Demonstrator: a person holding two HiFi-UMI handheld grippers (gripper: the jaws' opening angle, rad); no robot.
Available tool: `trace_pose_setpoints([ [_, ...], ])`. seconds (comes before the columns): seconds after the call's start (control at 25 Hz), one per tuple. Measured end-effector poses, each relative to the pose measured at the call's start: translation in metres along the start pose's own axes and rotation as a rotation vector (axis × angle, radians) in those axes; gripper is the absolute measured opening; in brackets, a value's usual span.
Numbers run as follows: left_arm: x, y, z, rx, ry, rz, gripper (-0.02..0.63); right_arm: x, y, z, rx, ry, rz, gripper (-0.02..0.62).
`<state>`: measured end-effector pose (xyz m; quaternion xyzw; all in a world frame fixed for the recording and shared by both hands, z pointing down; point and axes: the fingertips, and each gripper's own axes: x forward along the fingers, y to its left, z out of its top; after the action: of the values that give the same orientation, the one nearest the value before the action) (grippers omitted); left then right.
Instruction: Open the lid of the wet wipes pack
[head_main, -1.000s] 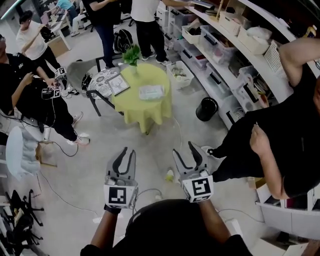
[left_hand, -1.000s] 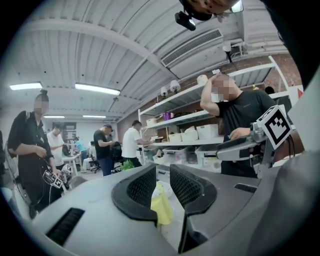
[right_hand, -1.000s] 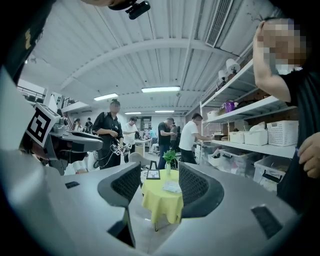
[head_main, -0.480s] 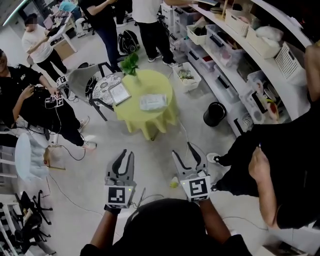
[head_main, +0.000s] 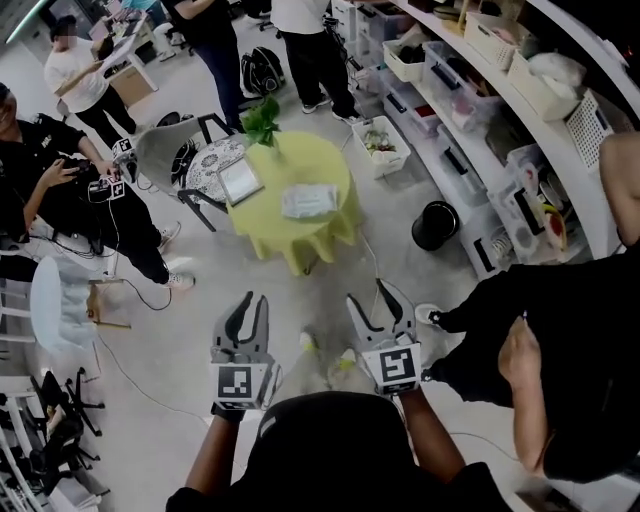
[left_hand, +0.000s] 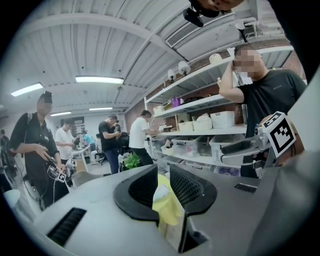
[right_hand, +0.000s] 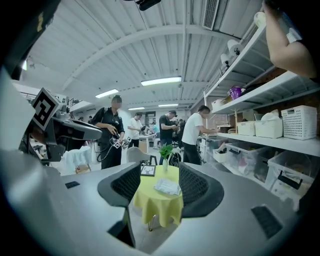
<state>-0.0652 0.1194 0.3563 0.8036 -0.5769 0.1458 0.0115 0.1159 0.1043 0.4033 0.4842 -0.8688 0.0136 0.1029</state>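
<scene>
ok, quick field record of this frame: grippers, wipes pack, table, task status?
left gripper: open, empty, held over the floor, short of the table
right gripper: open, empty, also over the floor
wet wipes pack: lying flat on the table, untouched; lid state too small to tell
table: round, yellow cloth; also holds a framed picture and a potted plant
task status: not begun; neither gripper near the pack

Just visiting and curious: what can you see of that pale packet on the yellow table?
The wet wipes pack is a flat, pale, soft-looking rectangle lying on the round table's yellow cloth, apart from the frame and plant. Its lid is too small to judge. Only the cloth touches it.
</scene>
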Motion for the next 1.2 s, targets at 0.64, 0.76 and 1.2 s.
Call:
trace_pose_setpoints([
  [0.64, 0.128, 0.073, -0.031, 0.016, 0.052, -0.091, 0.083, 0.118, -0.03, -0.014, -0.15, 0.107, -0.042, 0.232],
  [0.76, 0.163, 0.091, -0.031, 0.025, 0.048, -0.118, 0.081, 0.15, -0.037, -0.015, -0.169, 0.14, -0.048, 0.232],
  [1.2, 0.251, 0.141, -0.06, 0.044, 0.115, -0.204, 0.081, 0.254, -0.041, -0.036, -0.229, 0.237, -0.045, 0.233],
])
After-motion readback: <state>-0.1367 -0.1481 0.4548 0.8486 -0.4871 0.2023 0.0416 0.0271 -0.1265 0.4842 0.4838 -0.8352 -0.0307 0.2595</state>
